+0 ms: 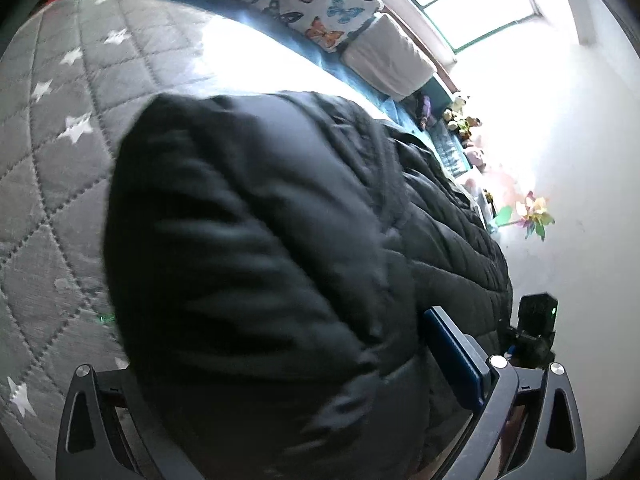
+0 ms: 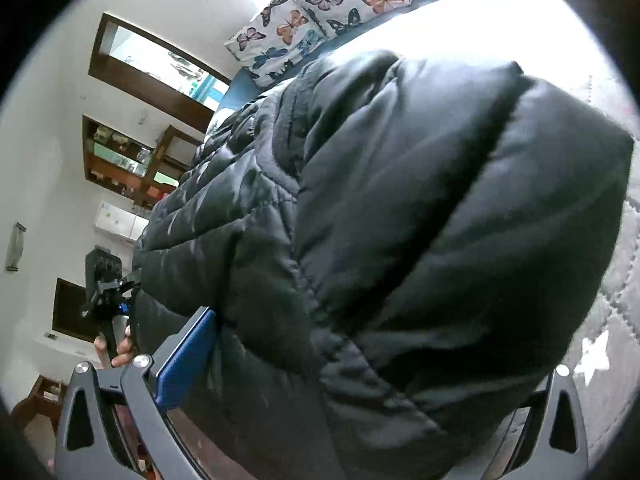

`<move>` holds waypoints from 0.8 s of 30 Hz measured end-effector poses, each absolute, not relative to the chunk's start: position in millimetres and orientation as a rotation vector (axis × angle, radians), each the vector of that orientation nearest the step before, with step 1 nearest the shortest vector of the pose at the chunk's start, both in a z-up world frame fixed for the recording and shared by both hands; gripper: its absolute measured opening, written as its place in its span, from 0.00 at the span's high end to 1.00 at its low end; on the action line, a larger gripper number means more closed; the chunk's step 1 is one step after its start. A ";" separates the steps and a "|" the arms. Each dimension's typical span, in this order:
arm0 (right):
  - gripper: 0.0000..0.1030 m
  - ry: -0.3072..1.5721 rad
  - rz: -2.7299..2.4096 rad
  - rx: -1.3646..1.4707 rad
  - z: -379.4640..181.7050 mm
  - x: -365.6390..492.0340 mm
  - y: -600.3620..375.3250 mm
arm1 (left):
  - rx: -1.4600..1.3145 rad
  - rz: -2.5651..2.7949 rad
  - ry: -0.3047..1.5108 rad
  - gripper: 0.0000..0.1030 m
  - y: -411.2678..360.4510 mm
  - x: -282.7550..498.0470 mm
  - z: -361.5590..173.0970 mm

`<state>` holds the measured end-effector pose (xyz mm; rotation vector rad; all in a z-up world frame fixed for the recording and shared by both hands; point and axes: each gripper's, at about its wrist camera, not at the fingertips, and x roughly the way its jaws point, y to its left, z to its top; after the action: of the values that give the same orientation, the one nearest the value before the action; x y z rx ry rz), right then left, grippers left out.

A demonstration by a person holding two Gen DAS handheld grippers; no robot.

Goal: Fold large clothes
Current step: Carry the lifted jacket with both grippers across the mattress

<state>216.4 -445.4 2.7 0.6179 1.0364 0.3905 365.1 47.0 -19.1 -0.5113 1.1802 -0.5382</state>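
A black quilted puffer jacket fills the left wrist view, bunched thick between the jaws of my left gripper. The blue pad of its right finger presses the jacket's side; the left finger is hidden under the fabric. In the right wrist view the same jacket bulges between the jaws of my right gripper, with the blue pad against it on the left. Both grippers hold the jacket above a grey star-print quilt. The jaws stand wide around the thick bundle.
Butterfly-print pillows and a white pillow lie at the head of the bed. Soft toys and a pinwheel line the white wall. A hand grips the other tool's handle; shelves stand behind.
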 end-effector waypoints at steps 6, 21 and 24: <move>0.00 1.014 0.452 0.536 16.3 206.2 -432.4 | -0.447 -0.536 1.149 0.00 32.9 355.7 -7.9; 0.18 0.882 0.450 0.487 49.7 179.6 -456.6 | -0.467 -0.595 1.045 0.10 -3.2 330.7 60.8; 0.19 0.825 0.429 0.473 74.7 164.4 -473.5 | -0.456 -0.665 1.026 0.16 -34.6 330.2 86.2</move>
<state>164.4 -473.5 74.7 0.4735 0.8252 0.4294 330.2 -34.6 86.2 -0.4562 1.0258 -0.6654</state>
